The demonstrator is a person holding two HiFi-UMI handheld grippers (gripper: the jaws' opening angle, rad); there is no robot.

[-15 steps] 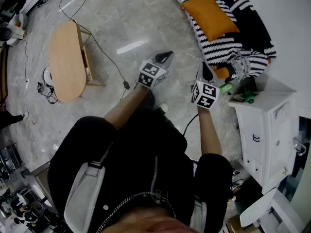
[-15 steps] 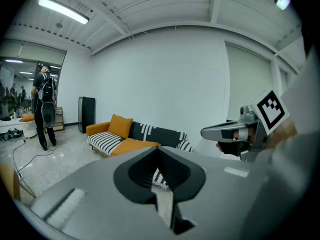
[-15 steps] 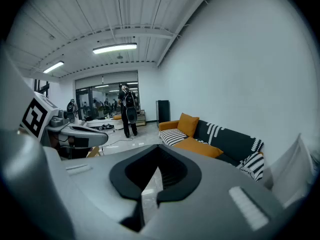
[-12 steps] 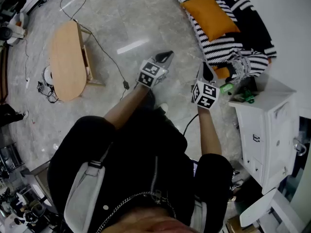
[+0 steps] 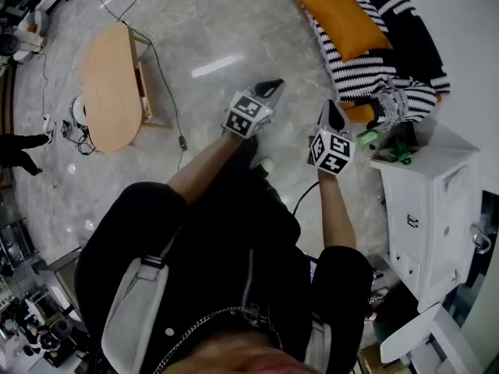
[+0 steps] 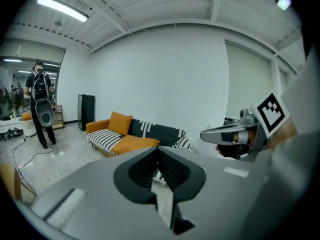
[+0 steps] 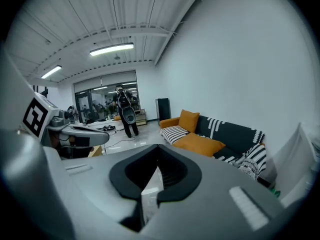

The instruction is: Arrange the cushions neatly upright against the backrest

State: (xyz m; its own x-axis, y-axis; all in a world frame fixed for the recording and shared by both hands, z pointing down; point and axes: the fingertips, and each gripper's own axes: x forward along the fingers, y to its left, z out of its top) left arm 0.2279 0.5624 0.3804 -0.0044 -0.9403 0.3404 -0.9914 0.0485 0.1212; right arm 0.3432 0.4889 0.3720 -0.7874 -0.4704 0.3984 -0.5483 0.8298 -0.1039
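My left gripper (image 5: 270,87) is clenched with nothing in it: in the left gripper view the two jaws meet with no gap, and only floor and sofa show past them. My right gripper (image 5: 334,112) is clamped together the same way and is just as empty. I hold the two side by side but apart, out in front of my chest over the grey marble floor (image 5: 234,29), both tipped a little downward toward the sofa (image 5: 405,29).

Neither gripper touches the sofa, which lies ahead and to my right. Its backrest is black with white marks and its seat has a black-and-white striped cover (image 7: 172,132). One orange cushion (image 7: 188,120) stands upright against the backrest at the far end. A second orange cushion (image 5: 347,26) lies flat on the seat, not leaning on the backrest. At the near end a striped, fringed piece (image 5: 399,100) sits bunched up; I cannot tell whether it is a cushion or a throw.

Just beside that end stands a white cabinet (image 5: 425,209) with small green things (image 5: 401,153) on top. Off to my left is an oval wooden bench (image 5: 109,88), with a dark cable (image 5: 168,92) trailing over the floor beside it. Far back in the room, another person (image 6: 41,109) stands.
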